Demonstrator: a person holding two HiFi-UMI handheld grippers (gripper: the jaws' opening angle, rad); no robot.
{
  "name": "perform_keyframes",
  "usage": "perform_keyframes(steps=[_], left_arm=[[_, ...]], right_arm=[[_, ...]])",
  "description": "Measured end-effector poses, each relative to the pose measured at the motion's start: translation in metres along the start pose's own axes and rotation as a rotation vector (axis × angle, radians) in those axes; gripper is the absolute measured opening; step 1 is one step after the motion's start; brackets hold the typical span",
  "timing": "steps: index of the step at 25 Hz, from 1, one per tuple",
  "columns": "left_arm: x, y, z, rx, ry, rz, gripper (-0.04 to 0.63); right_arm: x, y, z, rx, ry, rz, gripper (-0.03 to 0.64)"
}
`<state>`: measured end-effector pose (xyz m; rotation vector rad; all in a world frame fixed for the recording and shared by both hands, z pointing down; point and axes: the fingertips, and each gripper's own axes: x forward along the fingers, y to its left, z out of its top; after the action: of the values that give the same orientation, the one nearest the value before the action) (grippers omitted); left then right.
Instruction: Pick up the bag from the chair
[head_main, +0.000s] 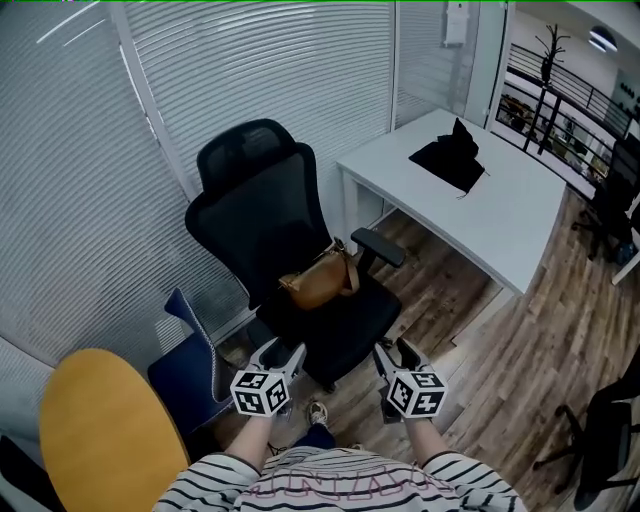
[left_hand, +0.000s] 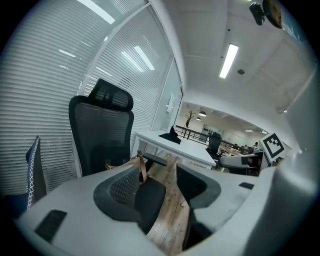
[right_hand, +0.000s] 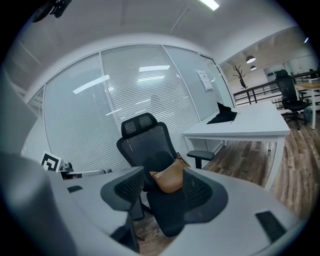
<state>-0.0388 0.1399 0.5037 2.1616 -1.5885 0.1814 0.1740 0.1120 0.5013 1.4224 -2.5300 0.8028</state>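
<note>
1. Bag (head_main: 318, 280) on the seat: a tan leather bag rests on a black mesh office chair (head_main: 262, 210), leaning against the backrest, with its strap (head_main: 349, 268) rising at the side nearer the armrest (head_main: 380, 245).
2. The chair stands on the wooden floor (head_main: 450, 295) just beside the left corner of a white desk (head_main: 520, 225), and its armrest reaches toward the desk's front edge.
3. A person in a striped shirt (head_main: 340, 485) faces the chair with a tool in each hand. Both tools are held low, just short of the seat's front rim and well apart from the bag.
4. The left gripper (head_main: 280, 353) has its jaws spread with nothing between them. In the left gripper view only floor and the seat's edge show in the gap, and the bag's strap (left_hand: 142, 167) peeks over one jaw.
5. The right gripper (head_main: 396, 352) is likewise spread wide and empty. In the right gripper view the bag (right_hand: 170, 180) lines up with the gap between the jaws, but neither pad touches it.
6. A black cloth (head_main: 450, 158) lies on the desk toward its far edge.
7. A blue chair (head_main: 190, 370) and a yellow tabletop (head_main: 100, 430) stand off the desk's left corner, beside the window blinds (head_main: 250, 70).
</note>
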Motion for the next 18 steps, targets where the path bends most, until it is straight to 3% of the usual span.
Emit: perform_keyframes(steps=[18], left_arm=[[0.087,0.112,0.048,-0.028,0.025,-0.067,0.21]], right_arm=[[0.138,0.015,0.044,0.011,-0.025,-0.075,0.233]])
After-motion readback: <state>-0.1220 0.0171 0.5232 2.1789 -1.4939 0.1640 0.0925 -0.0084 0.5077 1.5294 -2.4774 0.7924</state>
